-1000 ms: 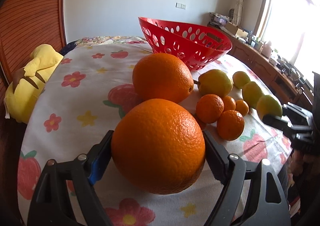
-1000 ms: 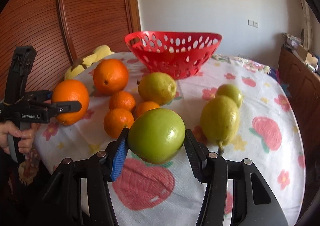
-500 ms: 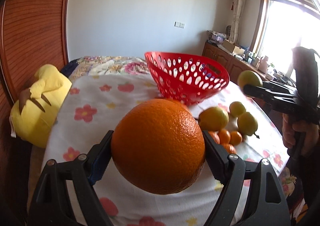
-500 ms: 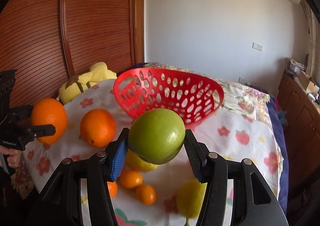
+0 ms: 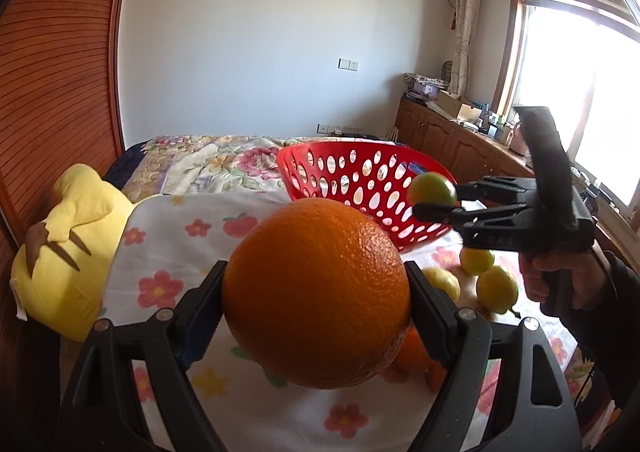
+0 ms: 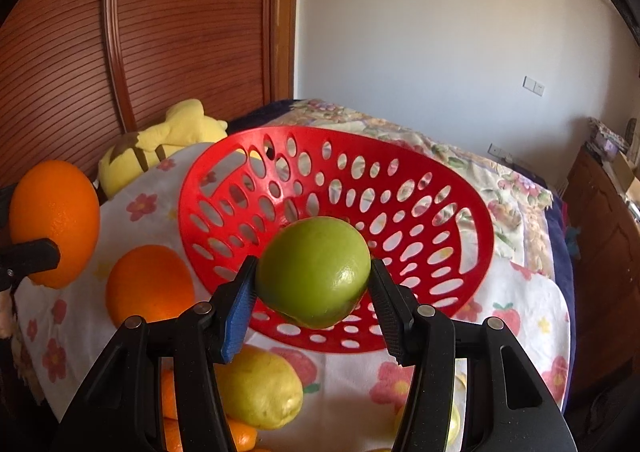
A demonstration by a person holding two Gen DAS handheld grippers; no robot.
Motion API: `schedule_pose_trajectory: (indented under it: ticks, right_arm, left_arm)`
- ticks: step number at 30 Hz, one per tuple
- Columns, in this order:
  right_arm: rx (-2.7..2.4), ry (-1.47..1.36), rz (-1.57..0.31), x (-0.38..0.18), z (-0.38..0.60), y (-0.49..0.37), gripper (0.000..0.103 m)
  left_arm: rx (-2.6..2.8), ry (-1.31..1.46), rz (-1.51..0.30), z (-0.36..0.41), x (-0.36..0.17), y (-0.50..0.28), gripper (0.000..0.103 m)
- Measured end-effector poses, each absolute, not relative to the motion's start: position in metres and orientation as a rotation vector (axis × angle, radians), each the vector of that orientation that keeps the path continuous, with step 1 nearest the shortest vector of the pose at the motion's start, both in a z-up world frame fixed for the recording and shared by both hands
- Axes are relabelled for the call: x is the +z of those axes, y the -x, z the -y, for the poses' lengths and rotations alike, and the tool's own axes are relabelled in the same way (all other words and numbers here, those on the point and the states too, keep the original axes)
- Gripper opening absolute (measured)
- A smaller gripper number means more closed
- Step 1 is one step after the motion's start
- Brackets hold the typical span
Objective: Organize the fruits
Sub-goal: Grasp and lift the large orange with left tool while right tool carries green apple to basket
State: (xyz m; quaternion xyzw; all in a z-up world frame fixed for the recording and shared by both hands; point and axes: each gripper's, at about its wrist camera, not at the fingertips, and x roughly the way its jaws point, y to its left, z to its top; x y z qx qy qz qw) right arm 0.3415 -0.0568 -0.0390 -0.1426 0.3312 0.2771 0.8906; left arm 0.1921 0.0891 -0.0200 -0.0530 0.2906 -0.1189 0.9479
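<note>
Fruits (image 5: 316, 294) unlabelled; tool (image 5: 434, 200) lettering perhaps illegible

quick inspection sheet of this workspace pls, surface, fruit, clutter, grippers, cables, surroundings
surface: floral cloth over a bed.
job's things: red basket holds no fruit; a big orange, yellow-green fruit and small oranges lie loose on the cloth.
clutter: yellow plush toy at the bed's edge.
grippers: left gripper shut on an orange; right gripper shut on a green fruit at the basket.
cables: nothing seen.
surroundings: wooden wardrobe, white wall, window, cabinets.
</note>
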Motion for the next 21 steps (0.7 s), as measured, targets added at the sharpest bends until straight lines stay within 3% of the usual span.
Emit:
schedule_pose_trajectory:
  ticks: [12,21]
  right_arm:
    - [0.583,0.327,-0.789,-0.054,0.047,-0.371,0.056]
    - [0.592,0.353,-0.750,-0.048,0.047,-0.369,0.057]
  left_arm:
    - [-0.268,0.089,-0.580,-0.077,-0.013,-0.226,0.083]
    - [-0.279,0.074,-0.589,-0.069,-0.013,-0.240,0.083]
